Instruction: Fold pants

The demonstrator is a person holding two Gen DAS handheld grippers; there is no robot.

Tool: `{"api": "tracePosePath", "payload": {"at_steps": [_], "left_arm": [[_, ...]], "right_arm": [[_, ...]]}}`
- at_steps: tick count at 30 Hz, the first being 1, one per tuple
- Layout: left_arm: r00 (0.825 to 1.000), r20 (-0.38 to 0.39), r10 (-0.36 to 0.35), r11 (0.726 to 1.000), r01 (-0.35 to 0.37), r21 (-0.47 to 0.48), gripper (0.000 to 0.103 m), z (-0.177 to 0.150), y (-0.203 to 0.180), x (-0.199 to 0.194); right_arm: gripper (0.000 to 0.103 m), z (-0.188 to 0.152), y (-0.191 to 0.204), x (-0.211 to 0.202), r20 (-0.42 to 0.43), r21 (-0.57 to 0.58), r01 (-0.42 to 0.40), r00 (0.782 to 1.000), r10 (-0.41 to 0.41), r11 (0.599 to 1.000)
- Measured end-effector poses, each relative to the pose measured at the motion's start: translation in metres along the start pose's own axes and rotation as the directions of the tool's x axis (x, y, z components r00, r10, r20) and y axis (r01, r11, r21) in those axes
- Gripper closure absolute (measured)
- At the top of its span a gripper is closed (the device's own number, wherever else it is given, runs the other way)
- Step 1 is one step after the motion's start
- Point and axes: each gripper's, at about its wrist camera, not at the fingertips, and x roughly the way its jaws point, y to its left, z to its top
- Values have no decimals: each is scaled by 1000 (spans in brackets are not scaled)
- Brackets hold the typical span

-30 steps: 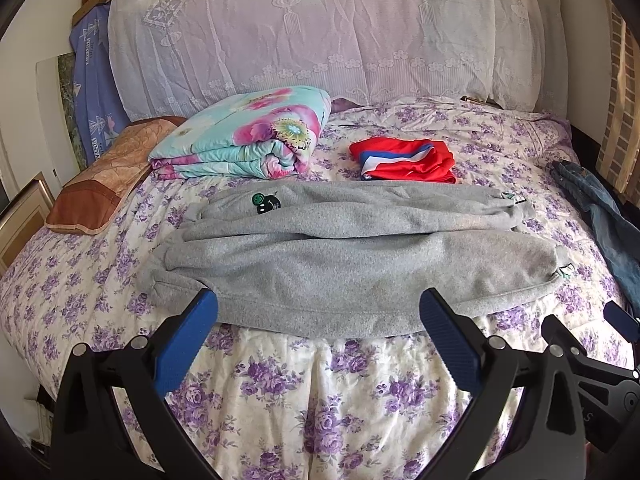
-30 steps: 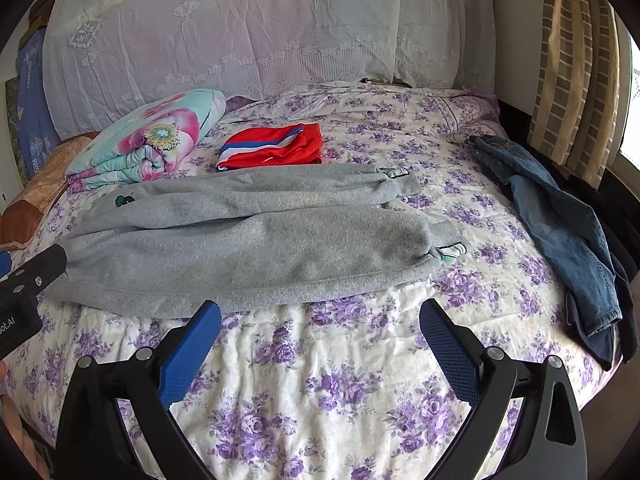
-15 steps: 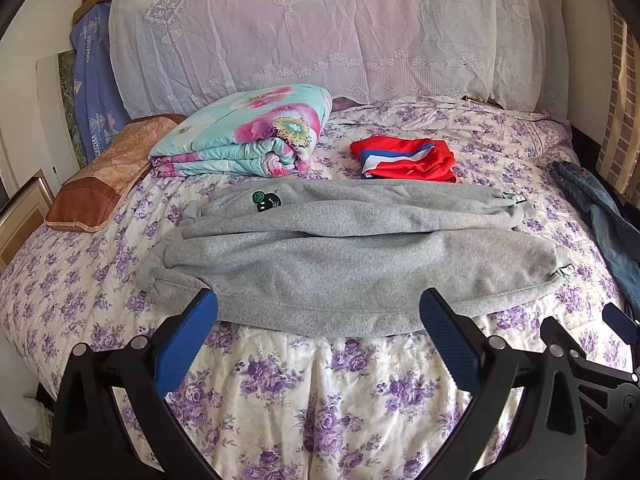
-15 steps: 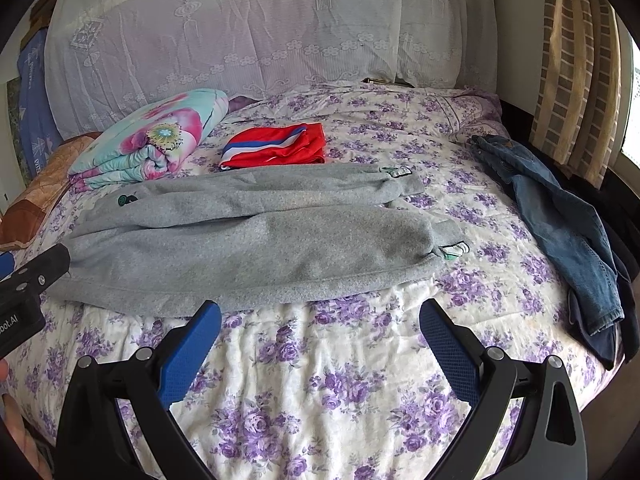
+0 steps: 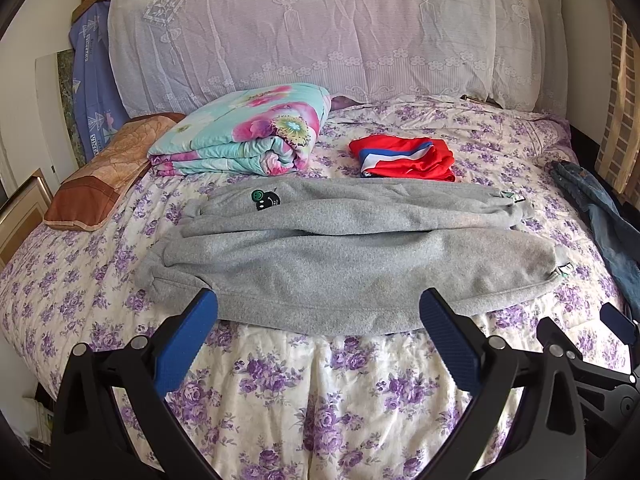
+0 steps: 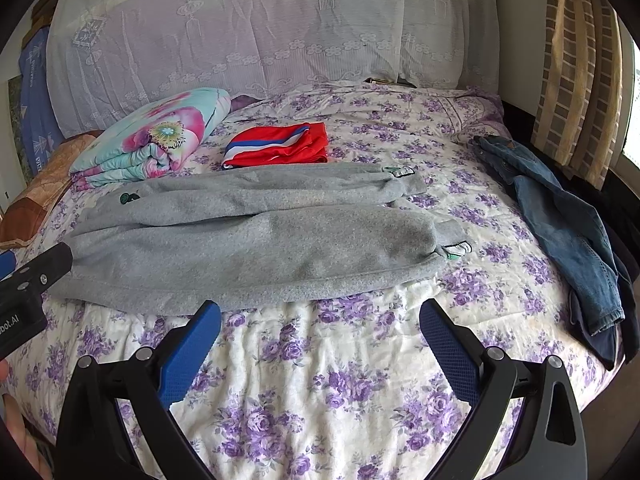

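Note:
Grey sweatpants (image 5: pixel 344 256) lie flat across the floral bedspread (image 5: pixel 280 392), waistband at the left, cuffs at the right, both legs side by side. They also show in the right wrist view (image 6: pixel 248 240). My left gripper (image 5: pixel 318 312) is open and empty, hovering just short of the near leg's front edge. My right gripper (image 6: pixel 320 320) is open and empty, just before the pants' near edge toward the cuff end. The right gripper's body shows at the left wrist view's lower right (image 5: pixel 600 364).
A folded floral quilt (image 5: pixel 248 132) and a folded red, white and blue garment (image 5: pixel 404 158) lie behind the pants. Blue jeans (image 6: pixel 560 220) lie heaped on the bed's right edge. A brown pillow (image 5: pixel 96 184) sits at the left. A lace-covered headboard (image 5: pixel 320 28) stands behind.
Both grippers have drifted very slightly; the view of the pants is almost the same. Nothing was grasped or released.

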Motion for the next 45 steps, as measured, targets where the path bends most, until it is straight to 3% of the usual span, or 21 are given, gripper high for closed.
{"api": "tracePosePath", "payload": {"at_steps": [29,33,36,38,41,43,45], "left_arm": [[1000,-4,-3,1000,3,-1,5,-1,1,1],[998,-57,5,1000,-5,-1,5,-9,5,8],[988,-145,45,999,-48,-12,5,-26,22,30],[975,-219,44,997,-56,-51,5,-37,40,47],[947,-314,-62,985,7,-174,5,-51,75,71],[933,-344,-106,961,7,-275,5,-50,105,86],[933,-339,-121,930,-13,-368,5,-42,137,102]], "right_arm": [[3,-1,5,1,-4,-1,-2,1000,2,1000],[3,-4,0,6,-10,-17,6,1000,-6,1000],[3,-11,-11,12,-22,-35,24,999,-25,999],[3,-16,-17,19,-46,-51,41,998,-43,998],[3,-24,-26,30,-96,-53,49,994,-53,997],[3,-26,-31,35,-120,-40,43,992,-47,998],[3,-27,-34,35,-126,-28,34,991,-37,999]]}}
